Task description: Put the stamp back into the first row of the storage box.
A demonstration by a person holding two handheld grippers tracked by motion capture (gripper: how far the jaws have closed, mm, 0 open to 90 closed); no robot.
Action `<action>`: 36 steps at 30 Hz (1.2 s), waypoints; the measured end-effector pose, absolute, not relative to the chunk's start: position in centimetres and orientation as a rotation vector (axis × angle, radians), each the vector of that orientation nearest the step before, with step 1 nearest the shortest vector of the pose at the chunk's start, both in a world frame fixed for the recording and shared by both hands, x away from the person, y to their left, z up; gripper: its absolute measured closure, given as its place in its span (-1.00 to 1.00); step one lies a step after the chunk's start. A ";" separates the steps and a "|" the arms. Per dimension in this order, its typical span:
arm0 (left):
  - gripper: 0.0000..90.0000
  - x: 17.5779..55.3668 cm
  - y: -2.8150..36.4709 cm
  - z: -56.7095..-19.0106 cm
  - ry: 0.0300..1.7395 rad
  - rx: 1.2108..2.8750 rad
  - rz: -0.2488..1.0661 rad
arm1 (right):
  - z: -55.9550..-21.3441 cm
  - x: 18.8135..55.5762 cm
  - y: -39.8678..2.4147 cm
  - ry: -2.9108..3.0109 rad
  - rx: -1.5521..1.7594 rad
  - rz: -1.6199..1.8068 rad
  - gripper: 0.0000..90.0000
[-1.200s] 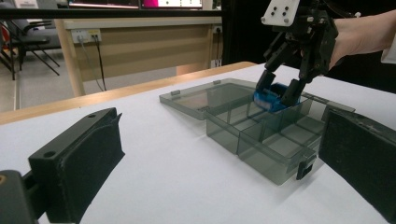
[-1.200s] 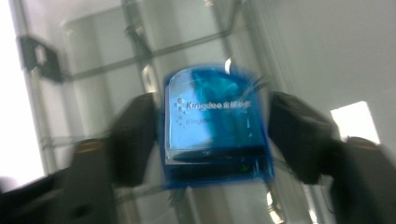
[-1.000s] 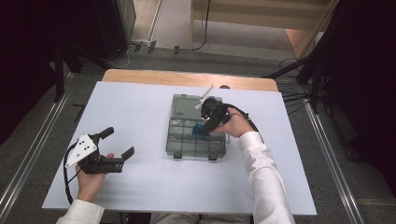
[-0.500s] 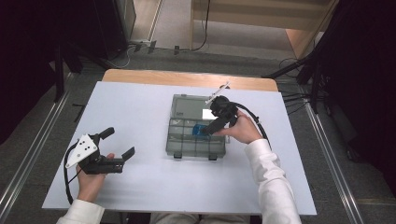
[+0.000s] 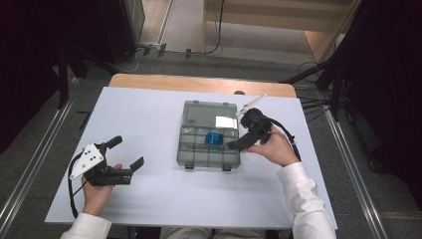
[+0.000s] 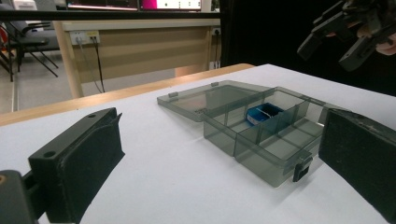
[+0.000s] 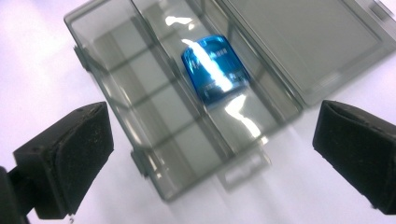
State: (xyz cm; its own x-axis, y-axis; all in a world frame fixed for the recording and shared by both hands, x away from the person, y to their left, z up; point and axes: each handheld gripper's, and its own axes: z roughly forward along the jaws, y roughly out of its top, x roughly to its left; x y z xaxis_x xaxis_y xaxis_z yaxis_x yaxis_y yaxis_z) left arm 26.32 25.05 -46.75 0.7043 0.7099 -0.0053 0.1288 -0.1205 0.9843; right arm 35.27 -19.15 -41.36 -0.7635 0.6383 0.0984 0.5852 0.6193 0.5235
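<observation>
While hovering, right tool gapes (empty).

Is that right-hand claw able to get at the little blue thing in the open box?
Probably yes. The right claw hangs open just above the compartment box, whose lid lies flat, and nothing covers the blue object. The compartment walls may make it a tight fit.

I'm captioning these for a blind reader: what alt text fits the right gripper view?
An open grey organiser box on a white table, seen from above, with a shiny blue object in one compartment. The right gripper hovers over it, its two black jaws wide apart and holding nothing.
</observation>
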 end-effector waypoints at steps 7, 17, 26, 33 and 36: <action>-1.00 26.3 25.0 -46.7 0.693 1.639 0.568 | -41.1 33.5 -21.1 2.700 1.070 0.856 -1.00; -1.00 26.3 25.0 -46.8 0.694 1.643 0.566 | -42.5 31.4 -22.8 2.683 1.131 0.823 -1.00; -1.00 26.3 24.9 -46.8 0.694 1.643 0.564 | -45.2 29.1 -24.0 2.640 1.217 0.748 -1.00; -1.00 26.3 24.9 -46.8 0.694 1.647 0.563 | -46.2 27.7 -24.8 2.594 1.249 0.763 -1.00; -1.00 26.3 24.9 -46.8 0.692 1.648 0.566 | -46.4 27.0 -25.3 2.544 1.251 0.780 -1.00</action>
State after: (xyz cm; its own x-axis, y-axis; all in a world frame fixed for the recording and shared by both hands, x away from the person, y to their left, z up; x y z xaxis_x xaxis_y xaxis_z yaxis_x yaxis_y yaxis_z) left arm 26.26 24.89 -46.79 0.7047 0.7095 -0.0076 0.1335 -0.1221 0.9835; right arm 27.00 -25.27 -46.41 -0.6213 0.7819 0.0508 0.6759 0.5020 0.5396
